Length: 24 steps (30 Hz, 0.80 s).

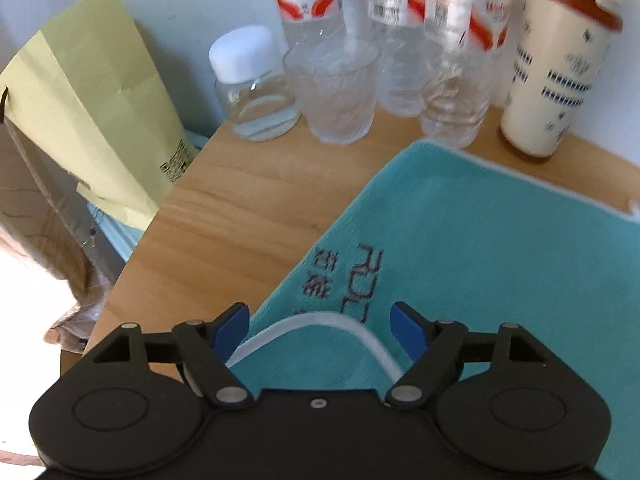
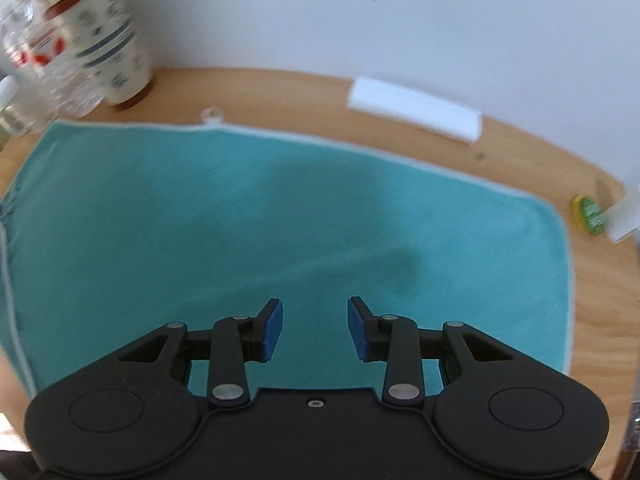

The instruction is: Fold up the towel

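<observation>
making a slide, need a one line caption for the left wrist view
Open left gripper over a turned-up corner of the teal towel on a wooden table, bottles behind.

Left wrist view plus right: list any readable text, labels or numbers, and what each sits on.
"RD", then cut off by a folded corner: embroidered on the teal towel.
Characters beside it: too blurred to read.
Red-and-white labels on the water bottles: blurred, unreadable.
Barcode print on the yellow-green bag: too small.
Patterned cup: no readable words.
Right wrist view: nothing legible.
</observation>
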{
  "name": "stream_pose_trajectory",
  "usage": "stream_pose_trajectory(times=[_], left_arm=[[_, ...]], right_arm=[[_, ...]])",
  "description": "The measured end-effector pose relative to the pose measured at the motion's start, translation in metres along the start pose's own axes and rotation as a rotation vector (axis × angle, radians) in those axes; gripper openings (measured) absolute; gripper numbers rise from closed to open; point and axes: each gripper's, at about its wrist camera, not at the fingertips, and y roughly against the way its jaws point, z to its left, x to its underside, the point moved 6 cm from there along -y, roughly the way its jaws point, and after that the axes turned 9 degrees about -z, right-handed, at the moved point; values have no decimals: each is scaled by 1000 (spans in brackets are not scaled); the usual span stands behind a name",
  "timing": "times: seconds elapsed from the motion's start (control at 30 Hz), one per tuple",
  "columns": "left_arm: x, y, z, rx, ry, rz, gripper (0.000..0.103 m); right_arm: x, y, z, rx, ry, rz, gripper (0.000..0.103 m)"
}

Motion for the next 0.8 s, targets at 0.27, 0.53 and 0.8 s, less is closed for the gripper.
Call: stream_pose_trajectory(times=[0.27, 0.53, 0.8], left_arm=[[2, -15, -13, -104, 11, 103, 75], [6, -11, -20, -68, 44, 102, 30], [12, -4, -8, -20, 139, 108, 13]], right_arm=[[12, -8, 5, 36, 41, 38, 40], [17, -7, -5, 57, 33, 30, 46], [18, -10, -20, 72, -14, 43, 65]])
